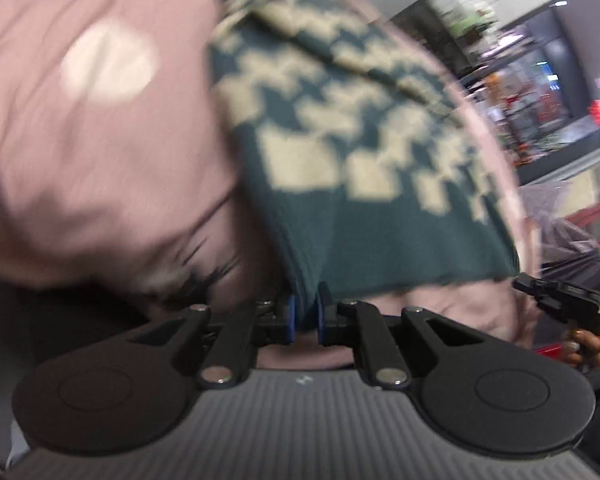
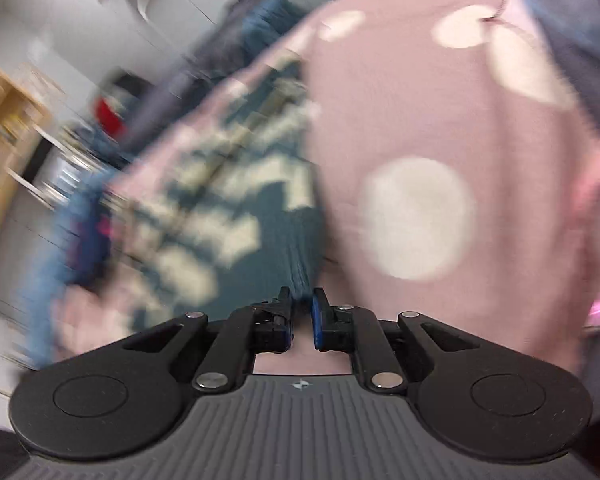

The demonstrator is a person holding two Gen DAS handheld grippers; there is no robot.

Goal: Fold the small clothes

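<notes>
A dark green knit garment (image 1: 340, 152) with a cream blocky pattern lies on a pink cloth with white spots (image 1: 100, 120). My left gripper (image 1: 305, 312) is shut on the garment's plain green hem, which runs down between the blue pads. In the right wrist view the same garment (image 2: 236, 216) is blurred, and its green edge gathers into the tips of my right gripper (image 2: 302, 308), which is shut on it. The right gripper (image 1: 560, 300) also shows at the right edge of the left wrist view, with a hand (image 1: 584, 346) behind it.
The pink spotted cloth (image 2: 440, 128) fills most of both views. Blue fabric (image 2: 76, 248) lies past its left edge. Wooden shelves (image 2: 4, 112) and white cabinets stand further left. A dark window and cluttered shelves (image 1: 548, 80) are at the far right.
</notes>
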